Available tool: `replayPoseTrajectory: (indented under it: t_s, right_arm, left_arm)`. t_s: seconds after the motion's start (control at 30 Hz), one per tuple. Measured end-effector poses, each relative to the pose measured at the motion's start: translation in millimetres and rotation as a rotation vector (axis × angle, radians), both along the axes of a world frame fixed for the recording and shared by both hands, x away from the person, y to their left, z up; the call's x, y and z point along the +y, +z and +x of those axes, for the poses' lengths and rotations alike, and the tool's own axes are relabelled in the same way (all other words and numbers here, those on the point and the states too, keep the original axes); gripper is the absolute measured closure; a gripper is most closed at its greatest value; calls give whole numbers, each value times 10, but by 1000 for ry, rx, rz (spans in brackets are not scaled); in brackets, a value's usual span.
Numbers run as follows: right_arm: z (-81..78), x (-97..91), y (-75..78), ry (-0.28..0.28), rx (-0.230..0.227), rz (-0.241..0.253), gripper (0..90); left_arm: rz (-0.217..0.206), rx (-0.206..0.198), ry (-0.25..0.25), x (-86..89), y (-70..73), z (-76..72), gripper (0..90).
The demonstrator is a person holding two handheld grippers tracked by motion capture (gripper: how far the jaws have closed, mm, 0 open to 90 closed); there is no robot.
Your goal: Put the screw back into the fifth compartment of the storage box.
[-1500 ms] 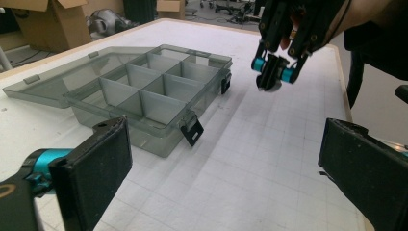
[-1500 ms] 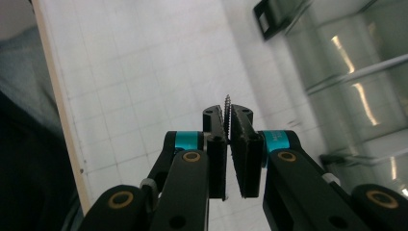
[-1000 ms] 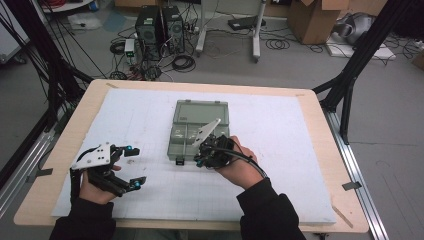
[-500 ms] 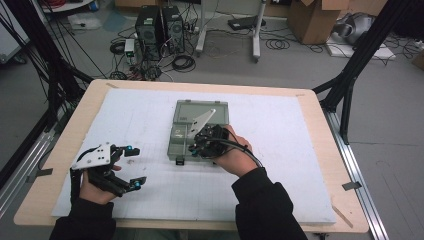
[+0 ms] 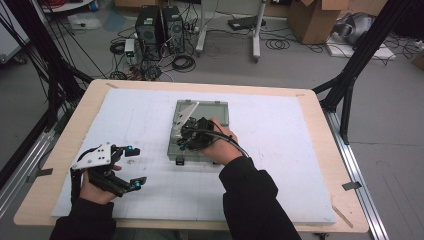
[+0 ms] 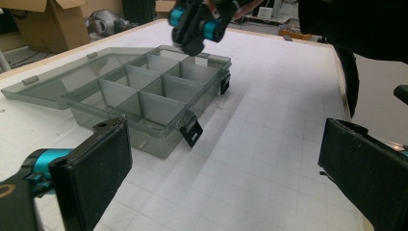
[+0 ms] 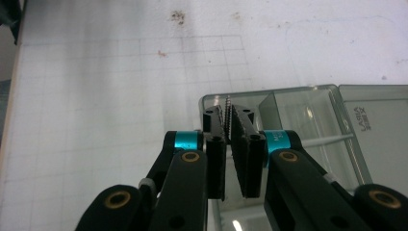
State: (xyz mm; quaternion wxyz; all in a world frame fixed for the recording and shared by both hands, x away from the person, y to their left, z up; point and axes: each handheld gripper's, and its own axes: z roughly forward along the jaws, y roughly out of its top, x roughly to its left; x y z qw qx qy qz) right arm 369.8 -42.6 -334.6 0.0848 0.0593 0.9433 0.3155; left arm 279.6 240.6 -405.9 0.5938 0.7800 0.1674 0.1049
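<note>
A clear grey compartment box (image 5: 216, 114) lies open at the middle of the table, its lid folded out flat beside it. My right gripper (image 5: 181, 144) hovers over the box's left part, shut on a small threaded screw (image 7: 227, 109) that stands up between the jaw tips (image 7: 228, 121), above a corner compartment of the box (image 7: 298, 115). My left gripper (image 5: 135, 166) rests at the near left of the table, open, with nothing between its pads (image 6: 91, 178). In the left gripper view, the box (image 6: 144, 91) has bare compartments and the right gripper (image 6: 195, 30) hangs over its far corner.
A white gridded mat (image 5: 290, 150) covers the wooden table (image 5: 320, 115). Two black latches (image 6: 191, 131) hang from the box's front wall. Black frame legs (image 5: 350, 75) stand at the table's corners, with computers and cables on the floor beyond.
My right gripper has moved left and a little away from the person, further over the box, still shut. The left gripper has stayed put.
</note>
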Motion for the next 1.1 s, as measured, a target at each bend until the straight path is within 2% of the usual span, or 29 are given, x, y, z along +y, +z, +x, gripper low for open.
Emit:
replayPoseTrajectory:
  t_s: [0.13,0.2,0.4,0.53,0.67,0.7,0.73,0.83,1.1]
  right_arm:
    - [124,109,-69,-3,5,-18,841]
    - [193,162,-149,-25,34,-49,840]
    - [260,241,-276,-42,60,-91,837]
    - [272,246,-292,-46,66,-95,836]
    - [282,236,-293,-54,70,-98,825]
    - [286,234,-293,-58,67,-93,802]
    - [284,231,-287,-68,66,-96,726]
    - [286,220,-277,-64,54,-84,709]
    - [182,71,-91,-75,15,-35,640]
  left_arm:
    - [-3,0,1,-1,4,-5,51]
    - [-1,-3,2,2,5,-3,50]
    - [-5,0,2,10,4,-2,50]
    - [-5,-4,3,14,6,-1,51]
    - [-5,-1,2,9,6,-2,50]
    - [-6,-1,2,7,5,-3,50]
    - [-5,-2,2,6,6,-3,50]
    - [-4,-2,2,9,7,-5,50]
    - [-4,2,1,3,-1,-2,50]
